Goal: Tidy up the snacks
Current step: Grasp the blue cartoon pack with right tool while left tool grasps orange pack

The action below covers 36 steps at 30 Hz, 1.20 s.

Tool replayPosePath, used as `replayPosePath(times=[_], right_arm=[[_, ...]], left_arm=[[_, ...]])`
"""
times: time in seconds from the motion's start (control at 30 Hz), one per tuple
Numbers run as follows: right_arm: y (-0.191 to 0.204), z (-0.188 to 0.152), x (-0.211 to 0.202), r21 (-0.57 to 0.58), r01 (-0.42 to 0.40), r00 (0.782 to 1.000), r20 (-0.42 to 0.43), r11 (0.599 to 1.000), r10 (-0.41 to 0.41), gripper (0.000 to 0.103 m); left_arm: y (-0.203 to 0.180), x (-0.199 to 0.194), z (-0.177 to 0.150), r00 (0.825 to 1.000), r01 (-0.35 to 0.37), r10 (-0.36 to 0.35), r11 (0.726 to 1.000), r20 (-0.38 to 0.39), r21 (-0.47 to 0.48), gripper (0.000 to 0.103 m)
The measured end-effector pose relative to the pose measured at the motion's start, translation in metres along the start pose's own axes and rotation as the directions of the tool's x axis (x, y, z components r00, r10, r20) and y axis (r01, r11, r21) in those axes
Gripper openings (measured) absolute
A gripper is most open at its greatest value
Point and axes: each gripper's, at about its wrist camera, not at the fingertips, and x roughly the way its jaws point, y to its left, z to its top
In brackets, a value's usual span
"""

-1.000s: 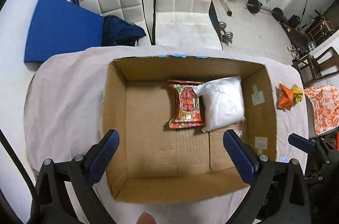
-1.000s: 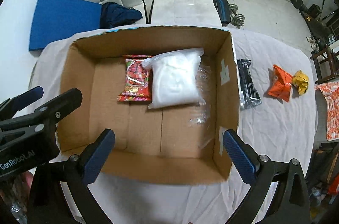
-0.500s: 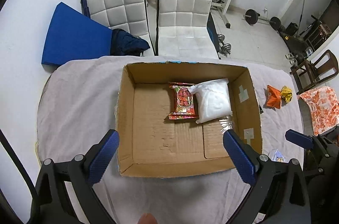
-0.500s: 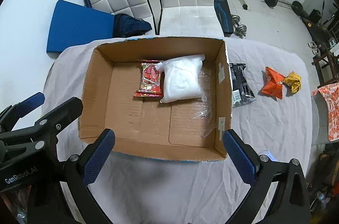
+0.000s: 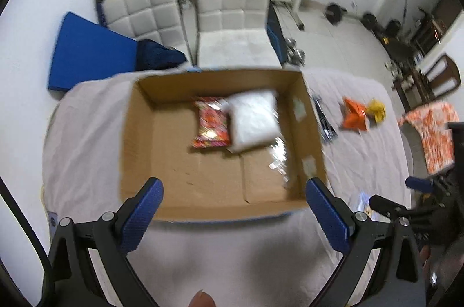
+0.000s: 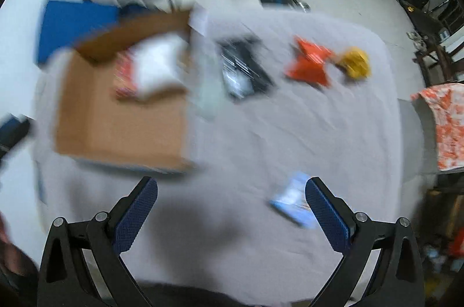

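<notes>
Left gripper (image 5: 233, 209) fingers wide apart, nothing between them, hovering over the near edge of the cardboard box (image 5: 139, 150). Box sits on the cloth-covered bench (image 5: 87, 138). Inside, toward the far wall: red snack pack (image 5: 210, 128) and white bag (image 5: 253, 118), touching side by side, bag on the right. Crinkled clear plastic (image 5: 278, 159) lies by the box's right wall.

Right gripper (image 6: 231, 207) fingers also spread, empty, over bare cloth to the right of the box; view is motion-blurred. Light blue packet (image 6: 293, 202) just beside the right finger (image 6: 326, 215). Further out on the bench: black packet (image 6: 246, 69) just beside the box, then orange packet (image 6: 308, 64) and yellow packet (image 6: 355, 63), those two near each other.
</notes>
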Motion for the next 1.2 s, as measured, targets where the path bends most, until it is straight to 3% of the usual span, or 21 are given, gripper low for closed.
replayPosePath(times=[0.17, 0.33, 0.57, 0.63, 0.73, 0.8, 0.83, 0.93, 1.07, 1.2], right_arm=[[-0.057, -0.025, 0.078, -0.141, 0.113, 0.979, -0.156, 0.983, -0.135, 0.103], [-0.077, -0.038, 0.141, -0.272, 0.121, 0.957, -0.225, 0.955, -0.185, 0.103], [-0.090, -0.041, 0.184, -0.254, -0.008, 0.949, -0.308, 0.967, -0.073, 0.103], [-0.095, -0.040, 0.189, -0.239, -0.004, 0.948, -0.310, 0.971, -0.072, 0.095], [-0.105, -0.038, 0.187, -0.201, 0.022, 0.951, -0.298, 0.979, -0.083, 0.077], [-0.122, -0.032, 0.181, -0.127, 0.031, 0.951, -0.301, 0.991, -0.069, 0.061], [-0.140, -0.025, 0.176, -0.047, 0.038, 0.951, -0.304, 0.998, -0.050, 0.059], [-0.185, -0.005, 0.164, 0.109, 0.056, 0.964, -0.266, 0.992, -0.025, 0.059], [-0.256, 0.030, 0.149, 0.338, 0.035, 0.974, -0.222, 0.940, 0.043, 0.059], [-0.295, 0.060, 0.138, 0.427, 0.017, 0.981, -0.182, 0.904, 0.067, 0.059]], left_arm=[[-0.062, 0.039, -0.022, 0.997, -0.012, 0.019, 0.996, -0.080, 0.083, 0.101], [-0.104, 0.077, -0.033, 0.987, -0.041, 0.059, 0.992, -0.148, 0.118, 0.101], [-0.125, 0.098, -0.027, 0.980, -0.076, 0.092, 0.993, -0.179, 0.094, 0.101], [-0.131, 0.098, -0.022, 0.980, -0.080, 0.096, 0.992, -0.176, 0.094, 0.101], [-0.141, 0.095, -0.011, 0.982, -0.079, 0.094, 0.992, -0.162, 0.098, 0.101], [-0.152, 0.092, -0.001, 0.985, -0.067, 0.081, 0.993, -0.151, 0.100, 0.101], [-0.157, 0.092, 0.005, 0.986, -0.058, 0.073, 0.993, -0.149, 0.100, 0.101], [-0.176, 0.096, 0.025, 0.988, -0.026, 0.040, 0.995, -0.148, 0.097, 0.101], [-0.209, 0.123, 0.063, 0.983, 0.042, -0.027, 0.996, -0.180, 0.082, 0.101], [-0.238, 0.165, 0.100, 0.972, 0.091, -0.076, 0.994, -0.224, 0.055, 0.101]])
